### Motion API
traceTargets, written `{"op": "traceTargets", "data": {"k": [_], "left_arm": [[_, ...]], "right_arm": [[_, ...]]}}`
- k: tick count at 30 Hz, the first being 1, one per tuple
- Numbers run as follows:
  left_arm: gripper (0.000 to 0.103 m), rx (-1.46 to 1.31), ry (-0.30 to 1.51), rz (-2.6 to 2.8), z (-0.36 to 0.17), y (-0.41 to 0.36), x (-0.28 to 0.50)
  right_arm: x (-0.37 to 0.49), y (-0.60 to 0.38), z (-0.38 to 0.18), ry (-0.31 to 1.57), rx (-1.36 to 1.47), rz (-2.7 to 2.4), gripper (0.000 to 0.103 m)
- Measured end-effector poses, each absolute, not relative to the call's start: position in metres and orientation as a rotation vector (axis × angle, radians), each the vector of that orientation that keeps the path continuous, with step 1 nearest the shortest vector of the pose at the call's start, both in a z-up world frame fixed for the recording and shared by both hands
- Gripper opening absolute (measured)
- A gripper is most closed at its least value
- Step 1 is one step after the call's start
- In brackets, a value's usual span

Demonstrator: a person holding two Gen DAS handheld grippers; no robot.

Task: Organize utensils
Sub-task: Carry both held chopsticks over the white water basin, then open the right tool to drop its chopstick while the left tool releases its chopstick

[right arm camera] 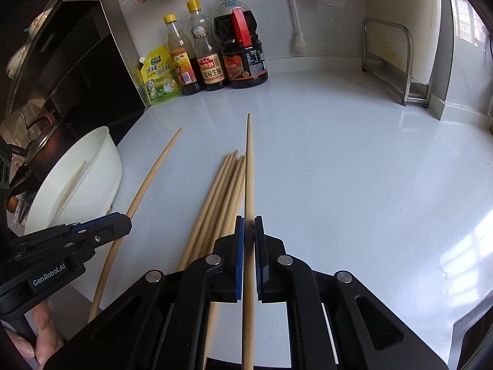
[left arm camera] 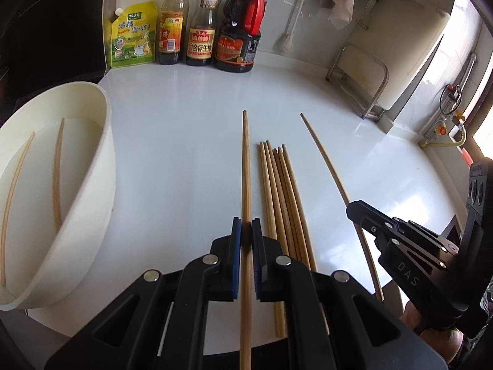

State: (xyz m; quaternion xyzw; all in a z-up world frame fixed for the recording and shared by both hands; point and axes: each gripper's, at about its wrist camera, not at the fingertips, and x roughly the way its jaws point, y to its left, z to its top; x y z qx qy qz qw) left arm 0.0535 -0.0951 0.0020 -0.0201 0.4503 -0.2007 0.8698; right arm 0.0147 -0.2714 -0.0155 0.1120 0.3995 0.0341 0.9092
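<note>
My left gripper (left arm camera: 246,225) is shut on one bamboo chopstick (left arm camera: 245,160), held a little above the white counter and pointing away from me. My right gripper (right arm camera: 249,220) is shut on a second chopstick (right arm camera: 249,169) the same way. Each gripper shows in the other's view: the right one (left arm camera: 353,209) with its chopstick (left arm camera: 326,163), the left one (right arm camera: 124,220) with its chopstick (right arm camera: 151,178). Between them a loose bundle of several chopsticks (left arm camera: 283,200) (right arm camera: 222,191) lies on the counter. On the left stands a white tub (left arm camera: 101,160) (right arm camera: 107,166) with two chopsticks (left arm camera: 57,172) inside.
Three sauce bottles (left arm camera: 200,30) and a yellow pouch (left arm camera: 132,37) line the back wall. At the back right stands a metal rack (right arm camera: 397,61). A dark pot (right arm camera: 43,148) sits beyond the tub. The counter's front edge (left arm camera: 154,342) runs just under the grippers. A hand (right arm camera: 40,333) grips the left handle.
</note>
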Motion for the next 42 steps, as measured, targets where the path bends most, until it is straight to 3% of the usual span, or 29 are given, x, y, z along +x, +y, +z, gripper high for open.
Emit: {"op": "traceTargets", "data": {"k": [16, 25, 35, 36, 38, 41, 42], "left_arm": [[0.008, -0.138, 0.798, -0.152, 0.066, 0.070, 0.078], [0.008, -0.179, 0.852, -0.070, 0.030, 0.133, 0.111], [0.008, -0.221, 0.918, -0.042, 0.005, 0.159, 0.127], [0.009, -0.230, 0.919, -0.039, 0.004, 0.161, 0.126], [0.025, -0.238, 0.907, -0.030, 0.004, 0.165, 0.124], [0.045, -0.250, 0.883, -0.014, 0.007, 0.170, 0.116], [0.046, -0.252, 0.874, -0.008, 0.008, 0.172, 0.113]], "right_arm": [[0.084, -0.102, 0.051, 0.766, 0.133, 0.395, 0.006], [0.130, -0.011, 0.024, 0.884, 0.087, 0.466, 0.006], [0.142, 0.013, 0.000, 0.972, 0.065, 0.440, 0.006], [0.141, 0.012, 0.001, 0.963, 0.073, 0.437, 0.009], [0.136, 0.008, 0.005, 0.939, 0.085, 0.431, 0.019], [0.128, 0.004, 0.010, 0.906, 0.070, 0.413, 0.019], [0.125, 0.002, 0.011, 0.900, 0.073, 0.412, 0.019]]}}
